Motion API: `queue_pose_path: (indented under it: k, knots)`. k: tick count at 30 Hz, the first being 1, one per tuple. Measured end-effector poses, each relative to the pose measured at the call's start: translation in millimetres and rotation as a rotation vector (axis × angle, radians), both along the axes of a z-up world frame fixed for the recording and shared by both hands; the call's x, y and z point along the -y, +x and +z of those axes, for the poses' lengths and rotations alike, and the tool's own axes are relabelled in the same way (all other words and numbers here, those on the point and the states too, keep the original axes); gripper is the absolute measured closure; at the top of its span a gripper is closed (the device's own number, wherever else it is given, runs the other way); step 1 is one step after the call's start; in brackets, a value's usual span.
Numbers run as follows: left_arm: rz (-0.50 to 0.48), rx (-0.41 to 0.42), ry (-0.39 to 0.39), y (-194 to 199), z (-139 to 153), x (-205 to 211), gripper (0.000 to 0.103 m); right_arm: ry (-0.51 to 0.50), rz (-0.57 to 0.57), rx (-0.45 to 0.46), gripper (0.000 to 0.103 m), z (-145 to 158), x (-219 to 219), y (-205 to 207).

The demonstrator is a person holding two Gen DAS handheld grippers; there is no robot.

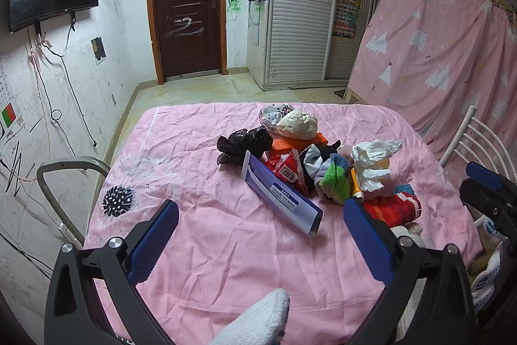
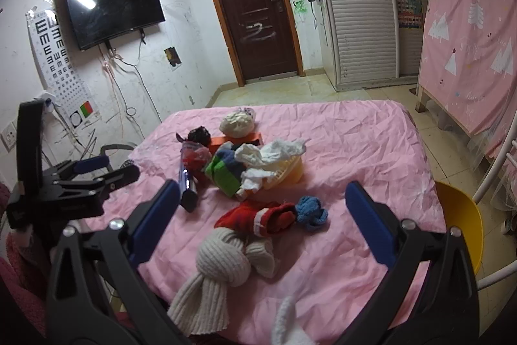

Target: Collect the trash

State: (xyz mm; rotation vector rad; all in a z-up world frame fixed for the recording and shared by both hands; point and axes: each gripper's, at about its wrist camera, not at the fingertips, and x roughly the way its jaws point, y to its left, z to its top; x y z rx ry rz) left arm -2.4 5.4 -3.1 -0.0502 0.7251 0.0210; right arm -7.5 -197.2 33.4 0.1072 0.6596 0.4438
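Note:
A pile of trash and clothes lies on the pink-covered table [image 1: 200, 248]. It holds a long blue-and-white box [image 1: 281, 193], a black plastic bag [image 1: 244, 144], a red wrapper [image 1: 286, 168], an orange box [image 1: 299, 143], crumpled white tissue [image 1: 371, 159] and a cream bag [image 1: 297, 123]. My left gripper [image 1: 260, 215] is open and empty, above the table just before the blue box. My right gripper [image 2: 261, 196] is open and empty, above a red sock [image 2: 258, 217] and a knotted beige scarf [image 2: 226, 261]. The tissue [image 2: 271, 152] rests on a yellow basket [image 2: 290, 172].
Green-and-blue socks [image 2: 224, 172] and a blue knit piece [image 2: 311, 210] lie among the trash. A yellow chair [image 2: 465, 222] stands at the table's right, a grey chair back [image 1: 64, 183] at its left. A pink curtain [image 1: 436, 54] hangs on the right.

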Motion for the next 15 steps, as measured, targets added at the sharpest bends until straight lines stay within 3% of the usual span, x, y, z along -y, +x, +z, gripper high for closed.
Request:
queue_pose_path:
  k: [15]
  knots:
    - [0.006,0.002,0.022,2.3,0.6,2.9,0.010,-0.006,-0.010,0.010,0.004,-0.1,3.2,0.4]
